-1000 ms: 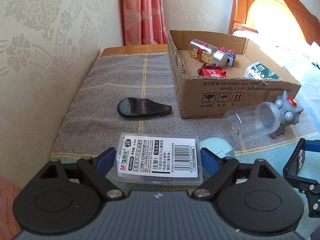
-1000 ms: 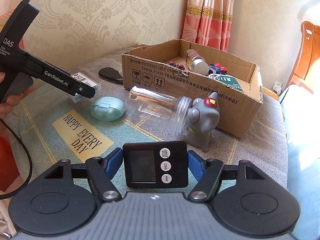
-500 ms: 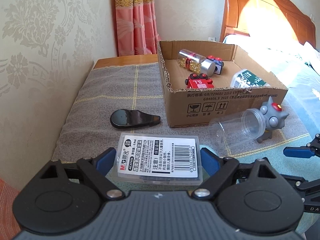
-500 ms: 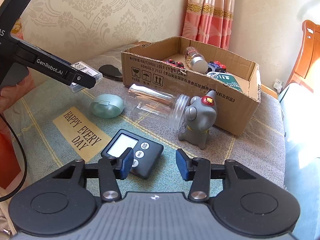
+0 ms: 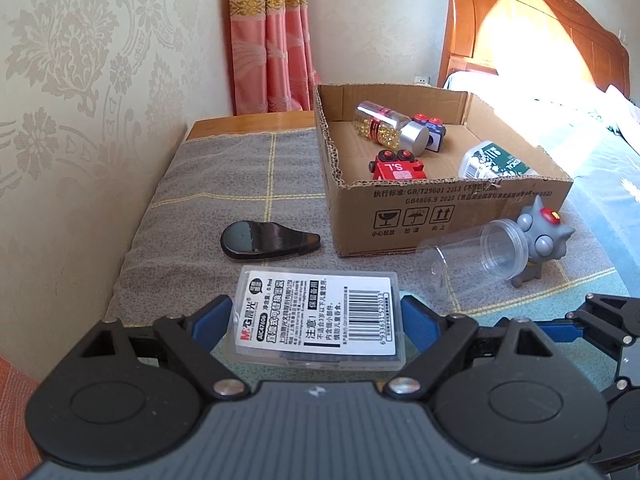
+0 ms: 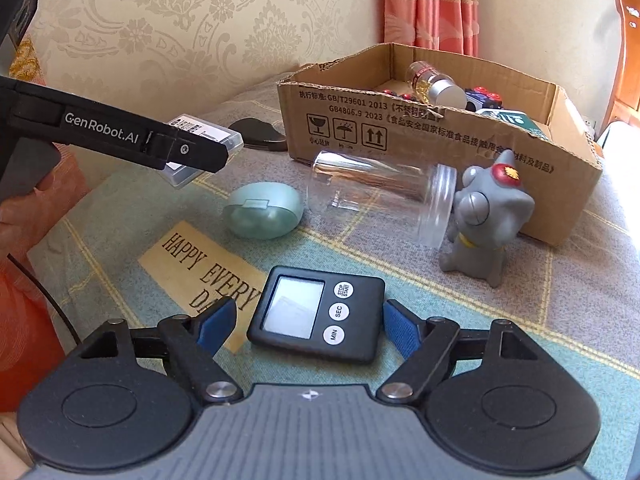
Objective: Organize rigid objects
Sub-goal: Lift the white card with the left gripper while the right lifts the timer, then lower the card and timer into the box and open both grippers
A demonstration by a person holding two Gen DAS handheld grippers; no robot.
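My left gripper is shut on a clear plastic case with a white barcode label and holds it above the cloth; the case also shows in the right wrist view. My right gripper is open, its blue pads on either side of a black digital timer that lies flat on the cloth. The cardboard box stands ahead and holds a bottle with a silver cap, a red toy train, another toy car and a green-labelled container.
On the cloth lie a black teardrop-shaped object, a clear empty jar on its side, a grey toy cat and a mint-green oval case. A patterned wall runs along the left. A wooden headboard stands behind the box.
My right gripper has let go of the timer, which now lies on the cloth between the open pads. My left gripper has lifted the labelled case higher.
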